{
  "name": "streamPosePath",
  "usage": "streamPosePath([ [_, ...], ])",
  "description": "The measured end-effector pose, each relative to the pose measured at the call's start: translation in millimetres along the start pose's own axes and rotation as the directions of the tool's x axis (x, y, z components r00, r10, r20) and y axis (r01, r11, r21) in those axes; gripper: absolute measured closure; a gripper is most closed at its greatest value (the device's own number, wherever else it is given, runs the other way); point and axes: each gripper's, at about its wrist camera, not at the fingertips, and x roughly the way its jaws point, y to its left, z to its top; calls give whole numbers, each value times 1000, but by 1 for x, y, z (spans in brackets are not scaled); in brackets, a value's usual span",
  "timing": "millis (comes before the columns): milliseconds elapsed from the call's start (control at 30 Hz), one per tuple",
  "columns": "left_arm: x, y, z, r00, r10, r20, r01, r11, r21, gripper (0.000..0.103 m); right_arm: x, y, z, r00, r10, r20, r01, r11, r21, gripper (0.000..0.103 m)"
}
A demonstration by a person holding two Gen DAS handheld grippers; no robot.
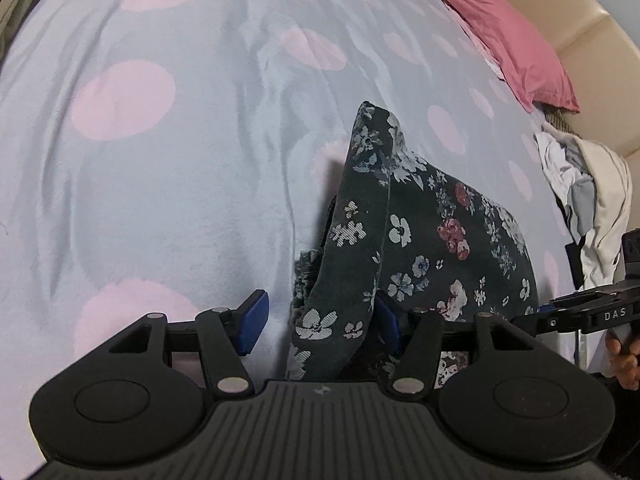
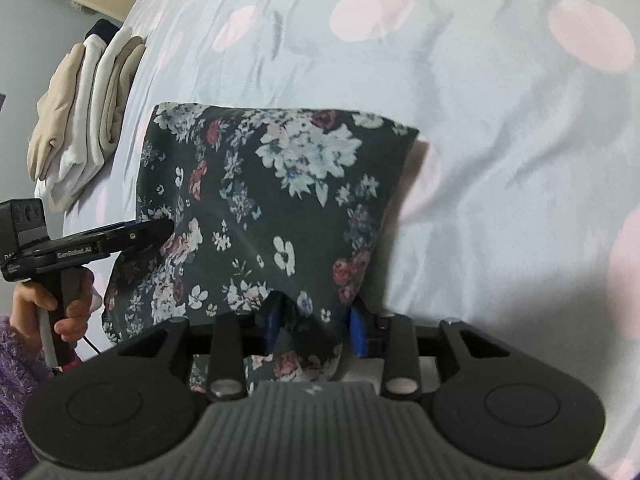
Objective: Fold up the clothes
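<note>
Floral garment (image 2: 260,208), dark, thin, limp, lifted off the bedsheet (image 1: 160,160) mid-frame. Right gripper (image 2: 316,324) pinches a bunched edge at lower centre; left gripper (image 1: 316,320) looks spread, cloth draped between its pads, grip unclear. Likely light, slips easily; hold at hems or corners. Open sheet beyond, folded stack (image 2: 84,120) upper left, pink pillow (image 1: 500,32) upper right

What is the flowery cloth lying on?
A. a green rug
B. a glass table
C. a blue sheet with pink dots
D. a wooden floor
C: the dark flowery cloth lies on a pale blue sheet with pink dots, with both grippers at its near edge.
</note>
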Motion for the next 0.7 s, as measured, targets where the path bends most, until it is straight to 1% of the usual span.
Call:
streamPosePath([
  [133,2,-11,-2,999,32,1,-32,999,40,57,2,-8,-8,999,34,15,-35,998,56,65],
  [167,2,-15,-3,999,46,3,-47,998,52,60,3,-8,-9,999,41,18,-42,997,71,65],
  [300,1,-28,-8,995,98,26,-100,991,89,63,7,-7,-16,998,66,21,-68,992,104,65],
  [367,-2,-36,-12,991,128,48,-133,984,115,66,10,-7,-19,997,66,36,-70,992,109,67],
  [467,-7,-47,-18,982,168,86,-180,972,149,71,10,-5,-22,996,67,62,-74,990,117,74],
  [533,-11,-53,-22,977,184,107,-200,967,159,74,6,0,-22,995,62,80,-70,993,97,83],
  [633,-19,-56,-24,971,200,134,-219,964,149,79,-2,8,-24,992,67,103,-74,995,68,88],
  [700,-31,-56,-27,967,198,157,-219,967,128,82,-8,13,-23,990,76,119,-83,995,53,89],
])
